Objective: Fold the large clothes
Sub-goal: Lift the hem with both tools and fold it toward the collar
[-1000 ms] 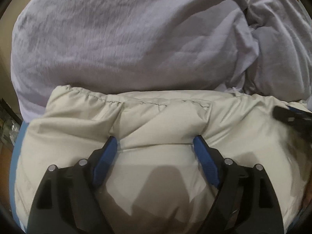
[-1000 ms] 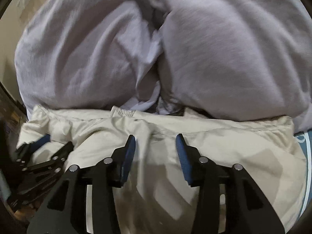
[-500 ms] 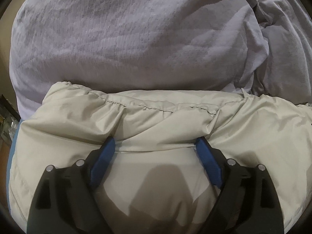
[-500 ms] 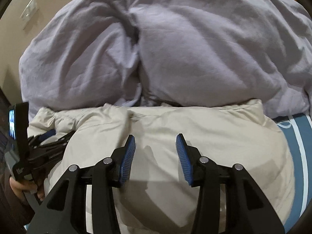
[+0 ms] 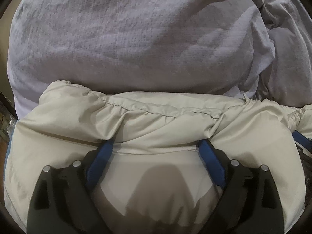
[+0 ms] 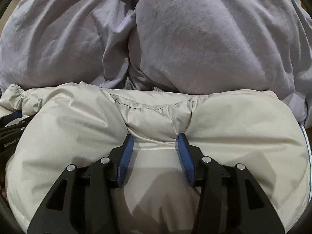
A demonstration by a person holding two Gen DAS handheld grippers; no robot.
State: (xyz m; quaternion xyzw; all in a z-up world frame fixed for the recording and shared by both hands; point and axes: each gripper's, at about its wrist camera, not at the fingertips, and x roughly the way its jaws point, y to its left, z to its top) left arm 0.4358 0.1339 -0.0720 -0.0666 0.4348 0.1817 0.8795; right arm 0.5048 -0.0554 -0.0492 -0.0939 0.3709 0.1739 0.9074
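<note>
A puffy cream jacket (image 5: 156,120) lies folded on the bed; it also fills the lower half of the right wrist view (image 6: 234,120). My left gripper (image 5: 156,146) is open, its blue fingers pressed down into the jacket's padding with fabric bulging between them. My right gripper (image 6: 156,138) is open, narrower, and pressed into the jacket the same way. The left gripper shows at the left edge of the right wrist view (image 6: 11,122). The right gripper shows at the right edge of the left wrist view (image 5: 304,142).
A bulky lavender-grey duvet (image 5: 136,39) is heaped right behind the jacket, also filling the top of the right wrist view (image 6: 195,39). A blue-and-white striped sheet (image 6: 307,148) shows at the right edge. Dark furniture (image 5: 5,113) stands at the left.
Both grippers have pushed forward and down onto the jacket. The fabric now puckers around the fingertips. The right view swung back toward the duvet, and the jacket lies closer to it.
</note>
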